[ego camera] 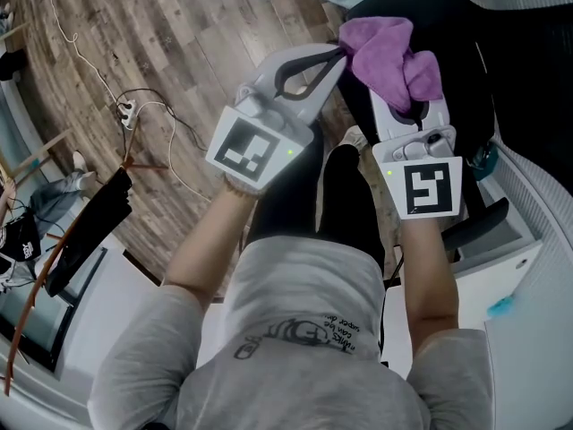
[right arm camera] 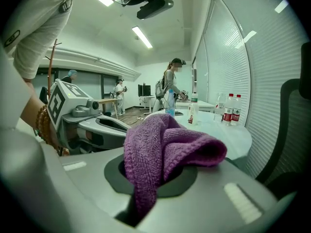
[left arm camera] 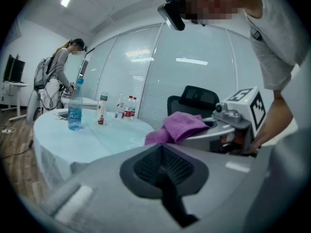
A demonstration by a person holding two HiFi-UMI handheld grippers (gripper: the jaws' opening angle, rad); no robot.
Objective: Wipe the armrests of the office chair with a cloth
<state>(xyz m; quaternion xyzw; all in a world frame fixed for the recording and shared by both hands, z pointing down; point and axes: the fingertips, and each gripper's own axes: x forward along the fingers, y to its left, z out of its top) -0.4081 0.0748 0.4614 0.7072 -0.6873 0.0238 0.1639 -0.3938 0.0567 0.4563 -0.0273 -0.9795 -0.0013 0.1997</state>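
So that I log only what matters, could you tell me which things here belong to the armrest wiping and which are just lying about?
For the job:
purple cloth
right gripper, shut on it
office chair

Lying about:
blue bottle
table
power strip

cloth: purple knit, nubbly | floor: wood-look planks
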